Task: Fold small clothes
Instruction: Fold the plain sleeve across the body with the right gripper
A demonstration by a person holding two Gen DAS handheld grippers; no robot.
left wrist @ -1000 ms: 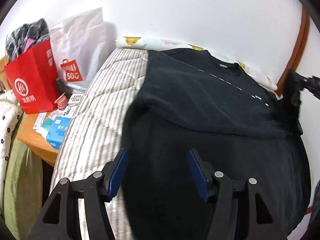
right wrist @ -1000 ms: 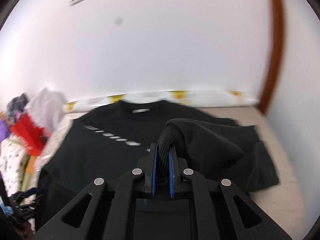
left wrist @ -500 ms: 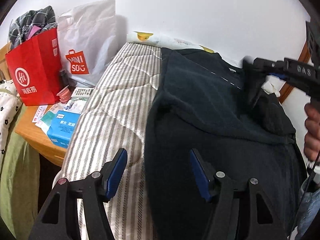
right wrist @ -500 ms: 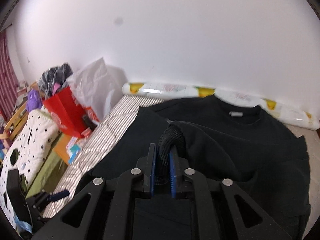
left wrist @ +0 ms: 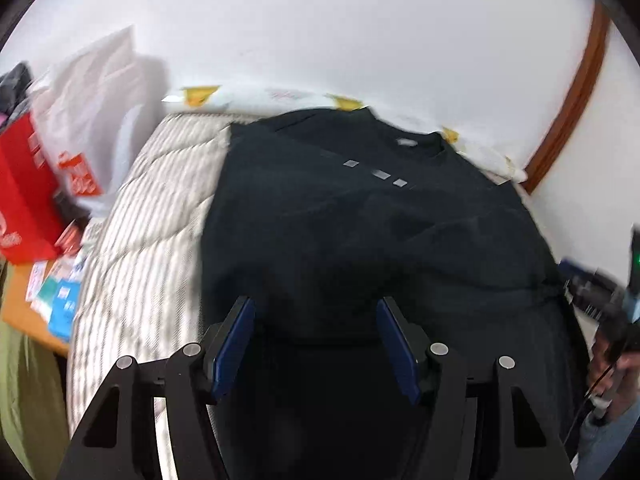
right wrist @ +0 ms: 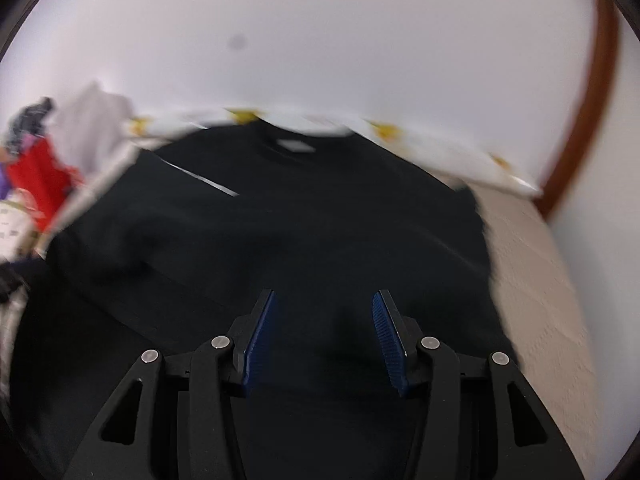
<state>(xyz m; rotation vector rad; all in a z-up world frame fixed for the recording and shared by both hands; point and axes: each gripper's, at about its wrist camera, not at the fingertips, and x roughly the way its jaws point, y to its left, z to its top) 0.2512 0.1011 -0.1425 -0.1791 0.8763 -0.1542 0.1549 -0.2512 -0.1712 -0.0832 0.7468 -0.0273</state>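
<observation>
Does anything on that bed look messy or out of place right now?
The black sweatshirt is not lying flat: one sleeve is folded across its front and sits bunched in loose wrinkles. Beside the striped mattress, small boxes and papers lie scattered on a side table. Nothing looks spilled or damaged.

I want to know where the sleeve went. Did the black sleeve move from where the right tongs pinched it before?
Yes. The right tongs have just been opening and hold nothing now; the sleeve lies folded across the black sweatshirt, below its white neck label.
</observation>
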